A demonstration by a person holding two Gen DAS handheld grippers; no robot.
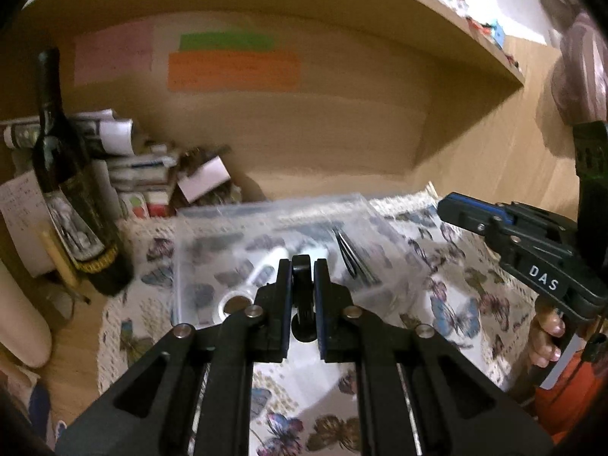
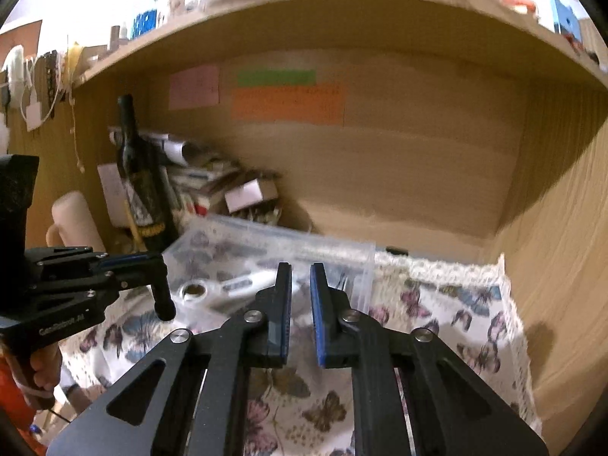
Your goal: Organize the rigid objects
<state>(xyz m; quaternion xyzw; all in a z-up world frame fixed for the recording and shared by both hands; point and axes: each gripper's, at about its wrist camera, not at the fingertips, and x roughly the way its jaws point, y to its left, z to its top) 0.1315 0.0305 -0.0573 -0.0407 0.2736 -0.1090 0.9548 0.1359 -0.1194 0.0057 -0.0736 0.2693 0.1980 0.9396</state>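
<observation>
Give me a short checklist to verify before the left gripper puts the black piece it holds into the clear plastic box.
1. Grip on the piece: ok. The left gripper is shut on the small black L-shaped plastic part.
2. Position of the part: cannot tell. In the right wrist view the part hangs near the front left corner of the clear plastic box, not plainly above it.
3. Box open on top: cannot tell, the image is blurred.
4. Free room inside: ok. A white plastic tool and dark tweezers lie in the box, with bare floor between.
5. Right gripper out of the way: ok, empty, to the right side.
</observation>
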